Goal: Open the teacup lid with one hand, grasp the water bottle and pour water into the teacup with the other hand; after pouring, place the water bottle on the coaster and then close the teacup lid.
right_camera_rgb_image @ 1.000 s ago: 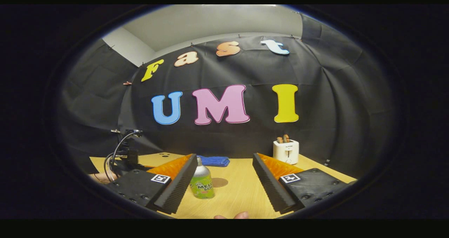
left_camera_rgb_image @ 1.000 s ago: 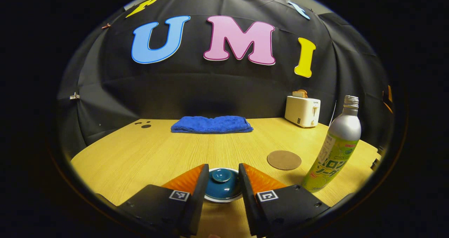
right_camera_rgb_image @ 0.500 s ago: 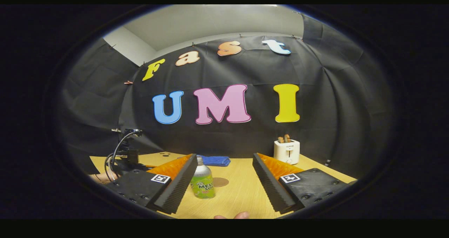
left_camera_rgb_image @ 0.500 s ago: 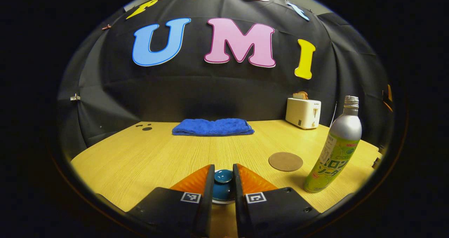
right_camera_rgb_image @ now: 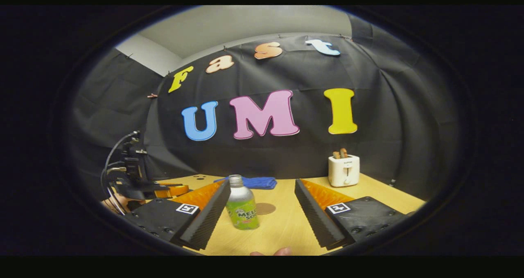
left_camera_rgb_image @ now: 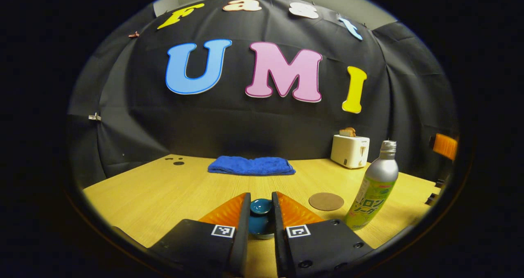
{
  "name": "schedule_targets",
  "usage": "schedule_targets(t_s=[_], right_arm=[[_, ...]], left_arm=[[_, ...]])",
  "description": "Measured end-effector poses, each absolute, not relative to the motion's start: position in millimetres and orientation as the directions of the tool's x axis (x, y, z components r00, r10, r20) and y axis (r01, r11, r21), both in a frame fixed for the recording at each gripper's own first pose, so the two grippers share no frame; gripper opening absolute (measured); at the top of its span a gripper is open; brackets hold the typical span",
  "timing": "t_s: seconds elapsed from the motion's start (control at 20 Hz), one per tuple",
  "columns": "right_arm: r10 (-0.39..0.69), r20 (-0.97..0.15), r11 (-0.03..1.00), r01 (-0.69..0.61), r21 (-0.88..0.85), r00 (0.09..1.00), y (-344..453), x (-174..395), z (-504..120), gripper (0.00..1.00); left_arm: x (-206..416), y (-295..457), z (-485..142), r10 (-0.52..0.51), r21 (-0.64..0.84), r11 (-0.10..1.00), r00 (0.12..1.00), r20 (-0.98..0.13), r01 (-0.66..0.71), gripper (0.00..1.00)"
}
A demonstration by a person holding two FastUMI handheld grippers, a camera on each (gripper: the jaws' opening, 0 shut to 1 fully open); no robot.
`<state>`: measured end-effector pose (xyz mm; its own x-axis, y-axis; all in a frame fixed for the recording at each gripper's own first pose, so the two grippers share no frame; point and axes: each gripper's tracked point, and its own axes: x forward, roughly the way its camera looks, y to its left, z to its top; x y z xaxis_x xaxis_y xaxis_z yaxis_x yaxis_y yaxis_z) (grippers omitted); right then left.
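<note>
Gripping the teacup lid [left_camera_rgb_image: 260, 216] by its knob, the left gripper [left_camera_rgb_image: 260, 212] had it pinched; lifting seemed next. Right gripper [right_camera_rgb_image: 260, 212] jaws gaped near the water bottle [right_camera_rgb_image: 242, 208].

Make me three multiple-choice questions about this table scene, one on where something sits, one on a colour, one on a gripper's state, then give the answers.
1. In the left gripper view, where is the round brown coaster?
A. Left of the silver-and-green water bottle
B. Under the bottle
C. On the towel

2. What colour is the folded towel?
A. Red
B. Blue
C. White

3. How is the left gripper?
A. Wide open
B. Shut on the bottle
C. Shut on the knob of the teal teacup lid

Answers: 1 A, bare wooden table separates coaster and bottle; 2 B, plainly blue; 3 C, both fingers press the knob.
</note>
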<state>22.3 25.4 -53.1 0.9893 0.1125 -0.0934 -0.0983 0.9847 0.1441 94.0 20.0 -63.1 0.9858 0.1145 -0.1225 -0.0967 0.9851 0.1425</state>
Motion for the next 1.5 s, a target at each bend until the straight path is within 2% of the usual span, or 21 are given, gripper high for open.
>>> schedule_targets(t_s=[0.1, 0.15, 0.25, 0.3, 0.35, 0.4, 0.45, 0.5, 0.6, 0.8, 1.05, 1.2, 1.3, 1.5], right_arm=[[0.128, -0.119, 0.984, -0.111, 0.14, 0.985, 37, 25, -68, 0.96], [0.128, -0.132, 0.986, -0.112, 0.123, 0.983, 41, 28, -74, 1.0], [0.125, -0.166, 0.99, -0.112, 0.087, 0.978, 49, 32, -91, 1.0], [0.125, -0.181, 0.99, -0.111, 0.081, 0.975, 52, 35, -99, 0.95], [0.127, -0.191, 0.99, -0.112, 0.085, 0.973, 58, 38, -106, 0.95], [0.122, -0.2, 0.991, -0.107, 0.086, 0.972, 62, 42, -111, 1.0], [0.113, -0.21, 0.992, -0.1, 0.075, 0.971, 65, 45, -116, 0.96], [0.108, -0.217, 0.994, -0.097, 0.059, 0.97, 69, 49, -120, 1.0], [0.099, -0.233, 0.995, -0.092, 0.038, 0.968, 76, 57, -130, 1.0], [0.053, -0.304, 0.999, -0.049, 0.021, 0.951, 79, 67, -157, 0.99], [0.029, -0.327, 0.999, -0.033, -0.004, 0.945, 87, 76, -164, 0.97], [0.005, -0.324, 1.0, -0.009, -0.011, 0.946, 80, 81, -164, 0.93], [0.0, -0.327, 1.0, 0.0, 0.002, 0.945, 77, 83, -164, 0.82], [-0.027, -0.316, 0.994, -0.007, -0.105, 0.948, 73, 90, -159, 0.81]], left_arm=[[75, 30, -47, 0.113, 0.097, 0.99, 0.989, -0.1, -0.104, 0.31], [66, 37, -39, 0.117, 0.081, 0.991, 0.989, -0.091, -0.11, 0.31], [51, 50, -27, 0.129, 0.075, 0.99, 0.989, -0.076, -0.123, 0.31], [44, 56, -23, 0.135, 0.075, 0.989, 0.988, -0.069, -0.13, 0.31], [38, 63, -21, 0.14, 0.071, 0.988, 0.988, -0.065, -0.135, 0.31], [34, 68, -18, 0.142, 0.061, 0.989, 0.988, -0.061, -0.138, 0.31], [30, 75, -19, 0.147, 0.048, 0.988, 0.987, -0.065, -0.144, 0.31], [28, 81, -20, 0.149, 0.036, 0.989, 0.986, -0.072, -0.146, 0.31], [23, 94, -23, 0.157, 0.019, 0.988, 0.983, -0.096, -0.156, 0.34], [17, 107, -18, 0.168, 0.002, 0.986, 0.981, -0.094, -0.168, 0.31], [17, 114, -25, 0.158, -0.029, 0.986, 0.981, -0.109, -0.162, 0.31], [16, 121, -28, 0.172, -0.018, 0.984, 0.978, -0.118, -0.175, 0.31], [14, 124, -27, 0.178, -0.012, 0.984, 0.977, -0.115, -0.18, 0.31], [10, 129, -27, 0.185, -0.012, 0.982, 0.976, -0.117, -0.187, 0.31]])
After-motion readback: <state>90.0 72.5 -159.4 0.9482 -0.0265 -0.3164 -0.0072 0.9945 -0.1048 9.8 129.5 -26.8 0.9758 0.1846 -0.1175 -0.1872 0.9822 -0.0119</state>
